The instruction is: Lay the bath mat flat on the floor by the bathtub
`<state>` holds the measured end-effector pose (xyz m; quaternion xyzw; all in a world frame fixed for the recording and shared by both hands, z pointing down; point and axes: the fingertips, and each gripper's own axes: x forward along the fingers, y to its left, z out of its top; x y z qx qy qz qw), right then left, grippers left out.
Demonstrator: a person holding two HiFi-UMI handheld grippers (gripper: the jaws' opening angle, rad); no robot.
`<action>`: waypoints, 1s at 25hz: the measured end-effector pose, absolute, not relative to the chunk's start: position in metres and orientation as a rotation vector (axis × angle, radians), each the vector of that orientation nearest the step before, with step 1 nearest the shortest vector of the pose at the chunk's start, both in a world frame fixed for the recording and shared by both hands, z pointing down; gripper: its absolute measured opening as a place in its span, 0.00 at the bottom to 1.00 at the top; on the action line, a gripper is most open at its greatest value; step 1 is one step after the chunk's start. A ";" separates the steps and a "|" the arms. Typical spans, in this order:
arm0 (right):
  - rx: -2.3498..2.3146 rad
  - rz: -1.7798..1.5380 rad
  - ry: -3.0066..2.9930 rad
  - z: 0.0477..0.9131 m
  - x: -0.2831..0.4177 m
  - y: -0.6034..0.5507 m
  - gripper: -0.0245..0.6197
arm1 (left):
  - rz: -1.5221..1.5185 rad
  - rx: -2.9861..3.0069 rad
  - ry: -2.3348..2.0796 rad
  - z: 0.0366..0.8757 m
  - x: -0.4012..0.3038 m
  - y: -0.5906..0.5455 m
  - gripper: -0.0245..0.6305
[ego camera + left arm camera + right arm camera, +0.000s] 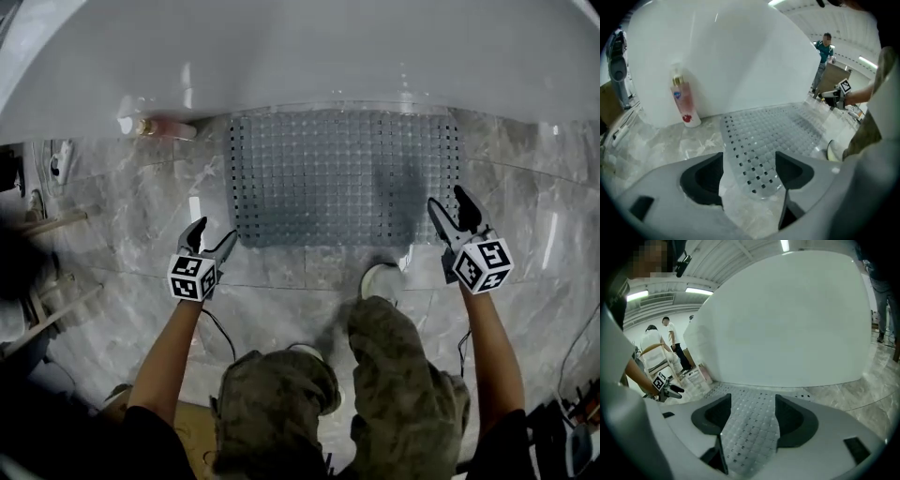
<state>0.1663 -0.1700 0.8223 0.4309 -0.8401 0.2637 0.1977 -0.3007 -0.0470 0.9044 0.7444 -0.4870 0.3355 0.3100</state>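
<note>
The translucent grey perforated plastic bath mat is lying flat on the grey marble floor, touching the white bathtub, while the left gripper and the right gripper are hovering at its near corners, both with jaws standing apart and gripping nothing.

The right tongs are hanging with jaws apart, gripping nothing. In the gap, the perforated bath mat is lying flat on the marble floor, reaching the white bathtub wall at 12 o'clock. At 9 o'clock the left tongs are showing their marker cube. People are standing at 10 o'clock.
</note>
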 end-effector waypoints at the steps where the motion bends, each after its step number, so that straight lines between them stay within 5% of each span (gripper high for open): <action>1: 1.224 0.745 -2.356 0.799 0.165 -0.161 0.44 | 0.869 1.994 -1.295 0.875 -0.298 -0.047 0.58; 5: 1.251 0.782 -2.364 0.698 0.161 -0.120 0.44 | 0.741 2.085 -1.355 0.738 -0.269 -0.036 0.46; 10: 1.372 0.891 -2.278 0.535 0.168 -0.061 0.43 | 0.513 2.146 -1.323 0.545 -0.224 -0.021 0.13; 12: 1.453 0.905 -2.250 0.468 0.173 -0.047 0.31 | 0.411 2.115 -1.323 0.473 -0.206 -0.016 0.08; 16: 1.510 0.941 -2.250 0.349 0.146 0.006 0.08 | 0.019 1.966 -1.325 0.314 -0.182 0.005 0.06; 25: 1.547 0.740 -2.435 0.076 0.084 0.089 0.07 | 0.075 2.237 -1.459 0.067 -0.162 0.080 0.06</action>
